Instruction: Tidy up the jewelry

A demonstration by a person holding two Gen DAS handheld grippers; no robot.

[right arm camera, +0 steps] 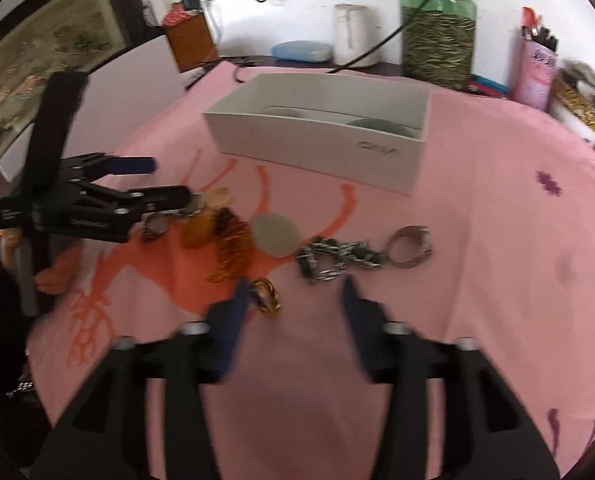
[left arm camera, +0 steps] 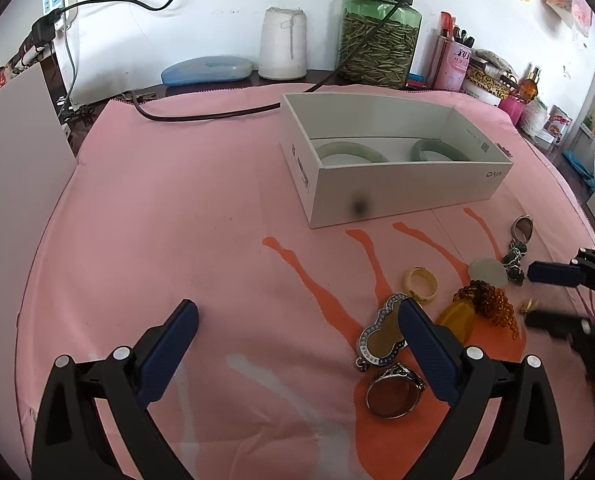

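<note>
Right gripper hangs open over the small gold metal ring near the pink cloth's front edge: light, hard, slippery, best pinched across its band.

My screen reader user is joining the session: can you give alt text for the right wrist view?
The right gripper hangs open over a pink cloth, a gold ring lying just inside its left finger. Beyond lie a green bead chain, a pale disc and amber beads, then a white box. The left gripper reaches in from the left.
</note>
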